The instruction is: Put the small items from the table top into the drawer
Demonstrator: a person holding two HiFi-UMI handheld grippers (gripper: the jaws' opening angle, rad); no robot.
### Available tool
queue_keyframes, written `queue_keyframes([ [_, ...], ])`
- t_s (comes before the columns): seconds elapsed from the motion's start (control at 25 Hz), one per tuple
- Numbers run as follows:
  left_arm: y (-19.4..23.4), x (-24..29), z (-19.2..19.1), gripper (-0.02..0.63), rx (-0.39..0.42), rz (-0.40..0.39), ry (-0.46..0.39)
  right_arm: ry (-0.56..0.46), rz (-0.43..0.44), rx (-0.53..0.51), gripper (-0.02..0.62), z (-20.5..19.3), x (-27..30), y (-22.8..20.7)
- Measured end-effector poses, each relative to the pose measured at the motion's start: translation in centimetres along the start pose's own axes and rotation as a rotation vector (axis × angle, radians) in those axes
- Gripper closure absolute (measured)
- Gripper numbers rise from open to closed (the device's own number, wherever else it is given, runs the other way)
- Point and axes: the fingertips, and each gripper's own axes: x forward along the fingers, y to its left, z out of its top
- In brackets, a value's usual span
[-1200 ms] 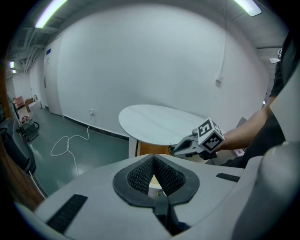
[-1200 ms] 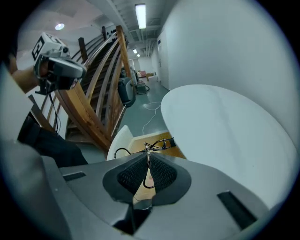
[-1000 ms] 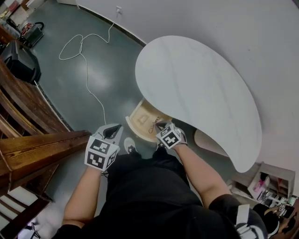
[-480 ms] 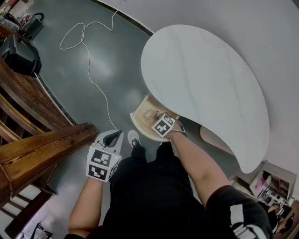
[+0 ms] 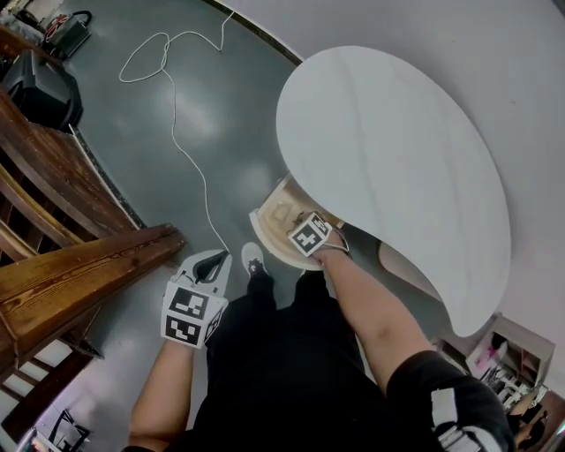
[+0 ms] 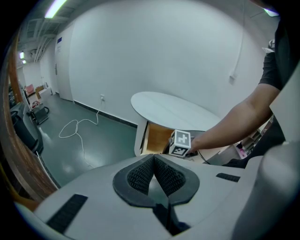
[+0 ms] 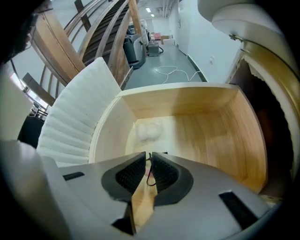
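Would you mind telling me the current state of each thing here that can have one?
table top: bare.
drawer: pulled open below the table top.
white soft item: lying inside the drawer, near its back.
right gripper: shut on a thin dark cord, over the drawer.
left gripper: shut, empty, away from the drawer.

Large, bare indoor hall, more studio or lab than home: glossy dark green floor [image 5: 115, 132], plain white walls [image 6: 164, 47], ceiling strip lights [image 6: 55, 8], loose white cable [image 5: 173, 110] on the floor, brown wooden stair railing [image 5: 88, 265], kidney-shaped white table top [image 5: 397, 150].
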Motion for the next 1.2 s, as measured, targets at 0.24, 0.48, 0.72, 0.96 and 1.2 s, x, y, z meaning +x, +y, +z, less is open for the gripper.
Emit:
queue_keyframes([
  [0.24, -0.4, 0.5, 1.2, 0.591, 0.009, -0.01, -0.014, -0.05, 0.001, 0.017, 0.569, 0.1, -1.8, 0.2],
  [0.48, -1.5, 1.2, 3.6, 0.591, 0.042, -0.03, -0.046, -0.123, 0.0, 0.031, 0.569, 0.4, -5.4, 0.3],
  [0.72, -3.1, 1.9, 6.6, 0.591, 0.055, -0.061, -0.091, -0.271, -0.013, 0.083, 0.569, 1.6, -12.0, 0.7],
  [0.96, -5.4, 2.5, 10.9, 0.591, 0.106, -0.099, -0.154, -0.54, -0.055, 0.148, 0.574, 5.3, -22.8, -0.3],
  [1.2, -7.7, 1.8, 15.2, 0.591, 0.156, -0.126, -0.242, -0.752, -0.111, 0.202, 0.583, 6.4, -32.5, -1.6],
])
